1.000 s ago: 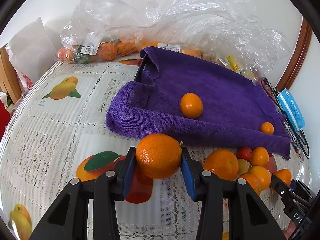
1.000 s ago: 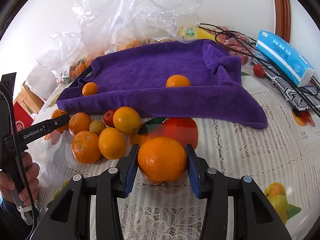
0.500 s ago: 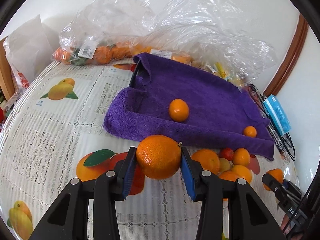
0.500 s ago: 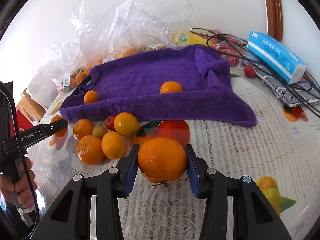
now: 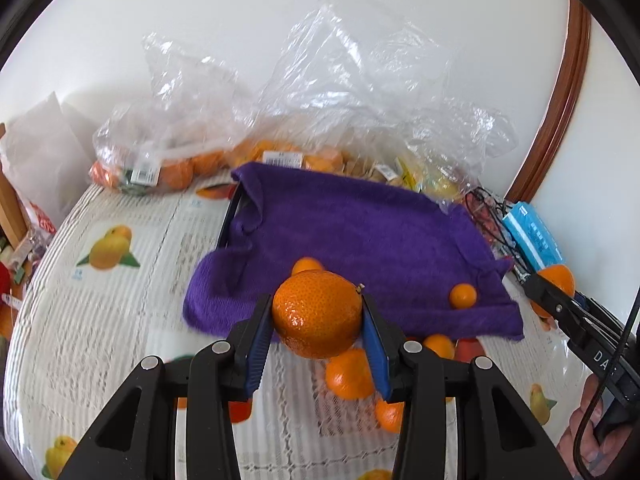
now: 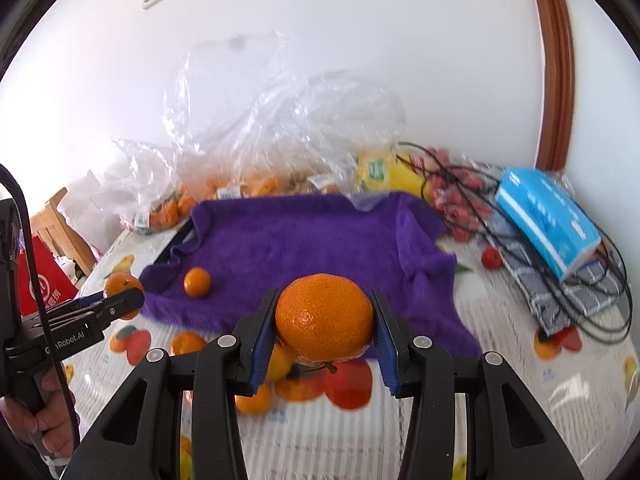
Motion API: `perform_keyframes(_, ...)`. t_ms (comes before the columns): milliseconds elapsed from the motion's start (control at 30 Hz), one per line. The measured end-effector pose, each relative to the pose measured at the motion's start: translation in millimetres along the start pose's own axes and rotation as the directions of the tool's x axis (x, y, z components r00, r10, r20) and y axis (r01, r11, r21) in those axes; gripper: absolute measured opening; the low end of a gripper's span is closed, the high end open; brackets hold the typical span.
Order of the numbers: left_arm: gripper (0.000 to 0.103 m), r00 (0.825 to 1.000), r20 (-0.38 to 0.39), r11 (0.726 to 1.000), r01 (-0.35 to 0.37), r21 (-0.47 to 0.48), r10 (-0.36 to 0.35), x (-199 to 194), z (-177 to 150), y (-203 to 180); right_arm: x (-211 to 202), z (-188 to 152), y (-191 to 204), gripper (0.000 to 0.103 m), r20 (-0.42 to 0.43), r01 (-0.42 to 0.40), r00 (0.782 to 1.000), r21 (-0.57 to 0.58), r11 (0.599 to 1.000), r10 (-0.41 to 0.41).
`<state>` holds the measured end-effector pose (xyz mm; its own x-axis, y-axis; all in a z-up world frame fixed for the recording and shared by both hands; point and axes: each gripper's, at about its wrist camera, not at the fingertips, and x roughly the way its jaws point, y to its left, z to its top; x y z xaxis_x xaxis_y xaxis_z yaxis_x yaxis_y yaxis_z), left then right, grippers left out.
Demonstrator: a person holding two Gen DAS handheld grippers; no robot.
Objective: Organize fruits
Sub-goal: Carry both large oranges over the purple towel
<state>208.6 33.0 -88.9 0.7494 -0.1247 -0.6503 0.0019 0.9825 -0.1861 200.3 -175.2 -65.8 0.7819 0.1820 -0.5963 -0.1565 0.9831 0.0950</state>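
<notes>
My left gripper (image 5: 316,320) is shut on a large orange (image 5: 316,314) and holds it above the table, near the front edge of the purple towel (image 5: 360,236). My right gripper (image 6: 324,324) is shut on another large orange (image 6: 324,318), also raised before the towel (image 6: 304,240). Two small oranges lie on the towel: one (image 5: 463,295) at the right, one (image 5: 306,265) half hidden behind my held orange. One of them shows in the right wrist view (image 6: 197,282). Several loose oranges (image 5: 348,374) lie on the tablecloth below my grippers.
Clear plastic bags (image 5: 320,120) with more oranges stand behind the towel by the wall. A blue tissue pack (image 6: 548,216), black cables (image 6: 592,280) and red fruits (image 6: 460,204) lie at the right. The fruit-print tablecloth (image 5: 100,280) covers the table.
Both grippers have lifted with their oranges and moved forward towards the towel. The loose pile of oranges now lies lower in both views.
</notes>
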Motion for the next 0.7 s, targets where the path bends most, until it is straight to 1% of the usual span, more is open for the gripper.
perform_keyframes(100,0.040,1.000,0.014,1.000,-0.004,0.003,0.003,2,7,-3,9,13,4,0.044,0.010,0.012,1.000,-0.012,1.000,-0.012)
perform_keyframes(333,0.040,1.000,0.015,1.000,0.006,0.012,-0.006,19,22,-8,30,27,1,0.044,0.016,0.000,1.000,-0.008,1.000,0.000)
perform_keyframes(467,0.040,1.000,0.022,0.999,-0.005,0.033,0.004,30,21,-9,41,19,-10,0.044,0.017,0.006,1.000,0.012,1.000,-0.006)
perform_keyframes(600,0.040,1.000,0.005,1.000,-0.006,0.030,0.006,42,13,-5,56,8,-24,0.044,-0.030,0.003,1.000,0.048,0.999,-0.002)
perform_keyframes(633,0.040,1.000,-0.009,1.000,-0.002,0.021,0.002,44,12,-3,58,5,-26,0.044,-0.036,0.014,0.999,0.050,0.999,-0.012)
perform_keyframes(700,0.040,0.999,-0.029,1.000,0.030,-0.004,-0.030,47,9,0,58,3,-28,0.044,-0.036,0.030,0.999,0.042,0.999,-0.029)
